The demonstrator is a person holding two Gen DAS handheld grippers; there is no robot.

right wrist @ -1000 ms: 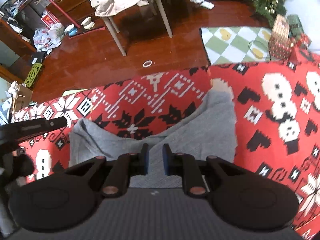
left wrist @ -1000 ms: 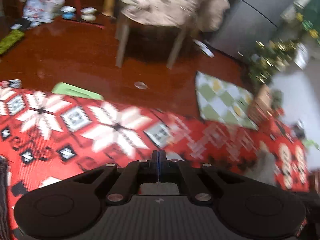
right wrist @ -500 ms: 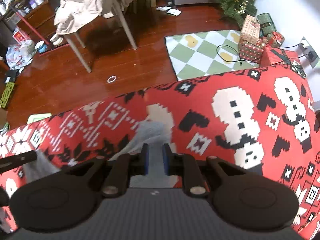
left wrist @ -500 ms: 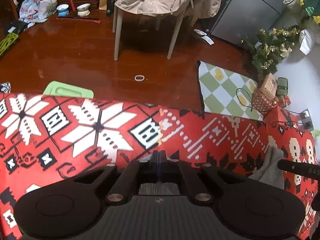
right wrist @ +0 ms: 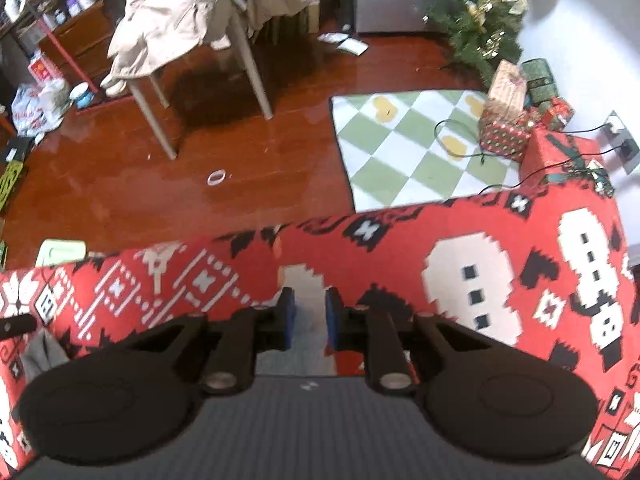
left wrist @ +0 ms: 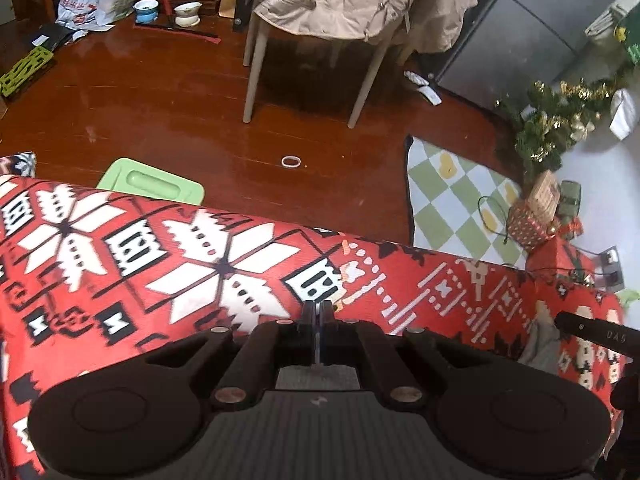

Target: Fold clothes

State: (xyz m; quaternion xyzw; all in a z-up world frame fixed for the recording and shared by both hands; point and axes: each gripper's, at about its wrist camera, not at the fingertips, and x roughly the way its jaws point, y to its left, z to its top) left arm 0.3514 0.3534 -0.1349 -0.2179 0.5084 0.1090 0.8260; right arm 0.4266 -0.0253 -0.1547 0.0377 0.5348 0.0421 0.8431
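A grey garment (left wrist: 316, 376) lies over a red patterned blanket (left wrist: 200, 264). My left gripper (left wrist: 317, 314) is shut, with grey cloth showing just behind its closed fingers. In the left wrist view another bit of the garment (left wrist: 538, 346) hangs under the other gripper's black finger (left wrist: 592, 334) at the right. My right gripper (right wrist: 310, 312) holds its blue pads a little apart, with grey cloth (right wrist: 310, 354) filling the gap. A grey fold (right wrist: 42, 354) also hangs at the far left of the right wrist view. Most of the garment is hidden under the grippers.
Beyond the blanket's far edge (right wrist: 400, 248) is a dark wooden floor. On the floor are a green tray (left wrist: 150, 182), a white ring (left wrist: 291, 161) and a green checked mat (left wrist: 452, 200). A chair draped with a beige coat (left wrist: 344, 4) stands behind. A small Christmas tree (left wrist: 560, 116) and gift boxes (right wrist: 508, 128) are at the right.
The grey garment lay spread out before the right gripper a second ago. Now it is gathered under both grippers, which have moved toward the blanket's far edge.
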